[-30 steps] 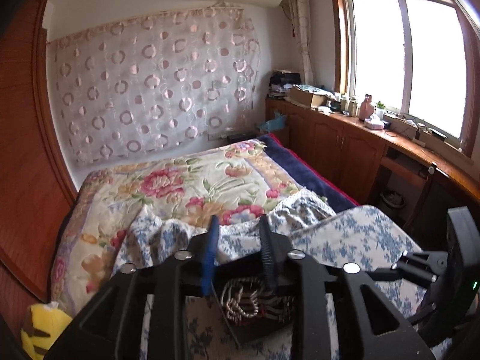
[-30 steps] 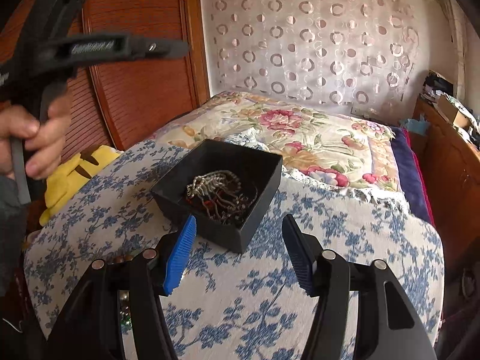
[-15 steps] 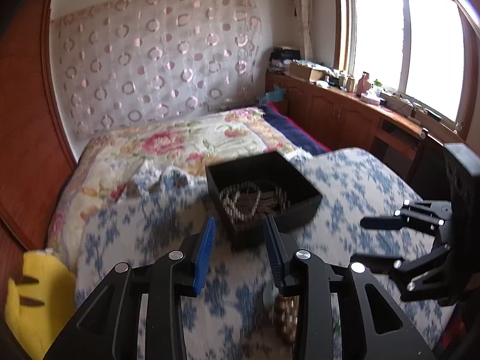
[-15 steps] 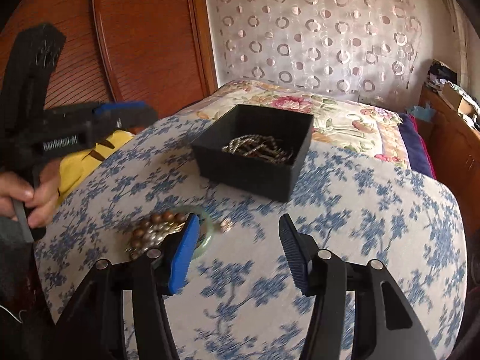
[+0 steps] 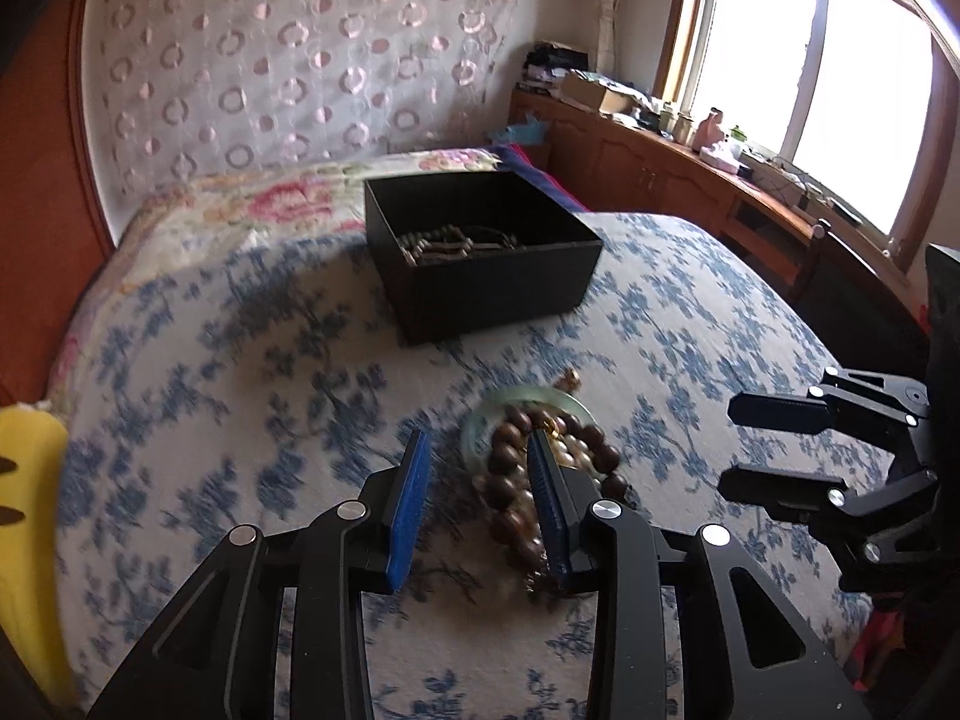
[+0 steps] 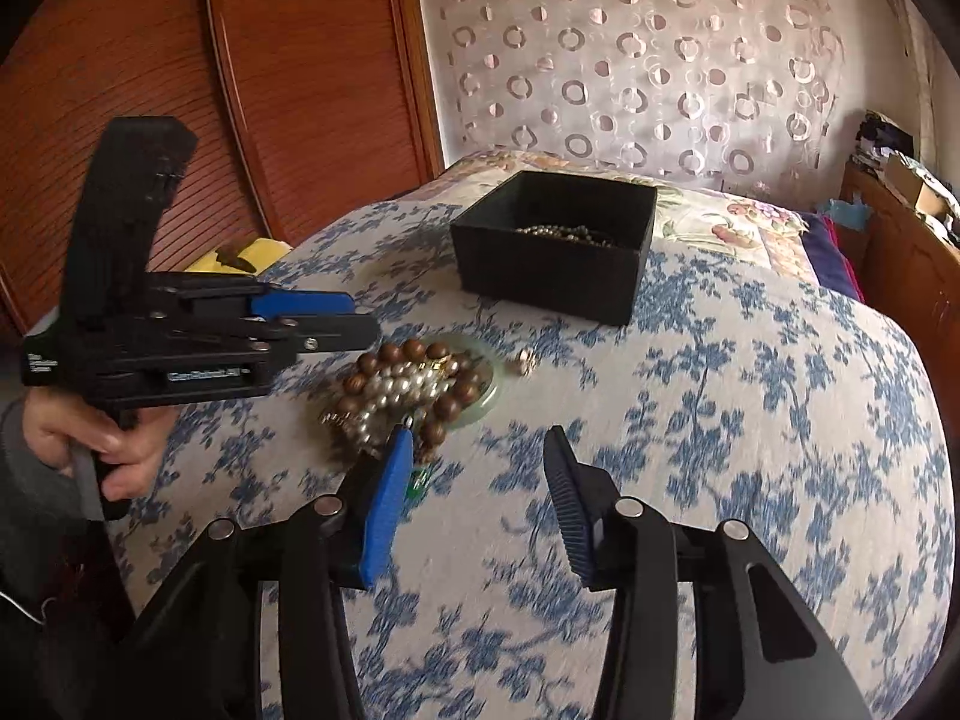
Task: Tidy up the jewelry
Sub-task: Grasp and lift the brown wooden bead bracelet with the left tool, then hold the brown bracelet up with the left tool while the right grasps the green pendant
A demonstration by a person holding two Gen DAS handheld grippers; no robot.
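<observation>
Heaped bead bracelets (image 6: 408, 390) near open black box (image 6: 555, 273) holding chains (image 5: 447, 243)

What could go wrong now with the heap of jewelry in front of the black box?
The brown bead bracelet, pearl strand and green bangle lie tangled, so lifting one may drag the others. The left gripper is open just beside the heap and may close on cloth. The small gold piece could be overlooked.

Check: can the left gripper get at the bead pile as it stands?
Probably yes. The left gripper is open and empty, right above the bead pile on the floral cloth, with nothing between. The right gripper is open off to the side, and the black box sits farther back.
</observation>
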